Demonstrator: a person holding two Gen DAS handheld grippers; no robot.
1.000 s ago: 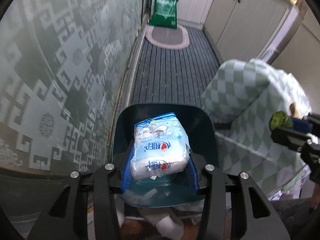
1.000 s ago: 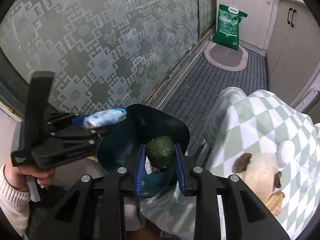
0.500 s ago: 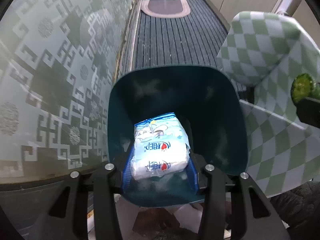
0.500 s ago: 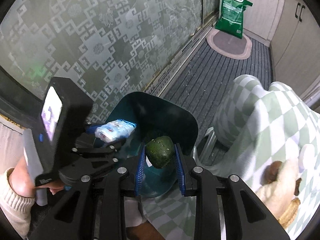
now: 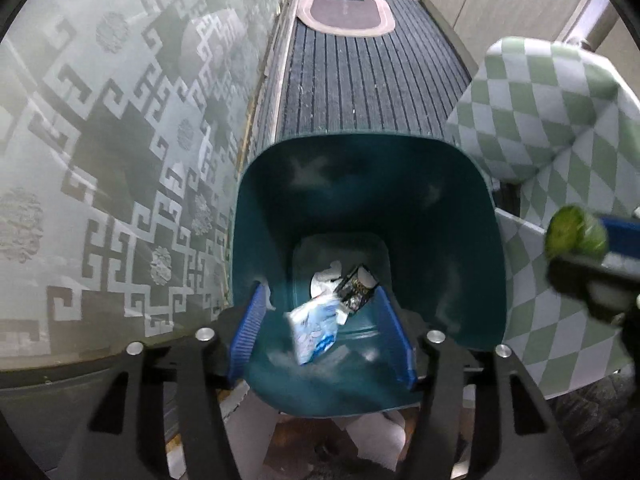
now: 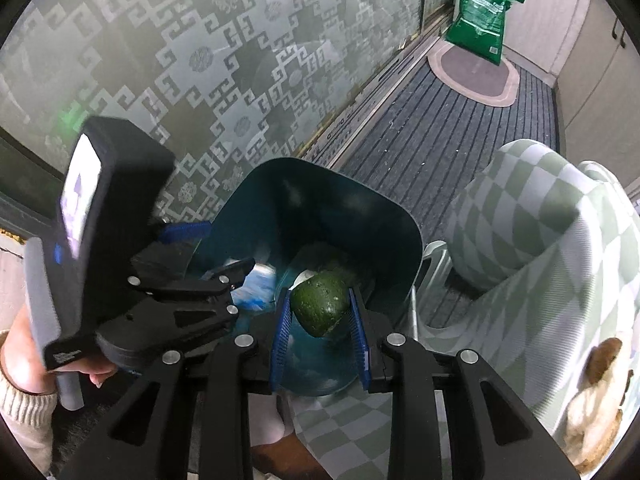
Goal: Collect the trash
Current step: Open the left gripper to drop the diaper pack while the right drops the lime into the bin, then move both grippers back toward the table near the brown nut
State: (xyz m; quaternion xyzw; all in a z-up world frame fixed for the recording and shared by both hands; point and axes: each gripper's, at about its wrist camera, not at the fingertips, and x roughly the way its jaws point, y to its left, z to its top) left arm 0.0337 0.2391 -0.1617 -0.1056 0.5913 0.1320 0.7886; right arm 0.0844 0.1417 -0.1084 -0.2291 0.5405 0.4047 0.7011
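Left wrist view looks straight down between my left gripper, whose jaws are spread wide with nothing pinched: the blue-and-white tissue pack sits loose in the gap between the pads, blurred, inside the teal bin. I judge it light, soft and crinkly, a film wrapper that gives under pressure and slips a little, so were I to take it again I would pinch across its flat faces at mid-length. Its long axis runs roughly away from me and slightly rightward, one corner tipped down toward the bin floor. Ahead of the jaws, at the bottom, lie white crumpled paper and a dark wrapper. To the right of my jaws stands the checked cloth (draped over furniture I cannot identify). In the right wrist view my right gripper is pinching the dark green avocado between its blue pads, held over the bin's mouth. It looks firm, fairly heavy for its size, the pebbled skin offering grip, and the pads clamp its broad middle, which seems the sound place. Its long axis lies slanted across the jaws, blunt end low and toward me.
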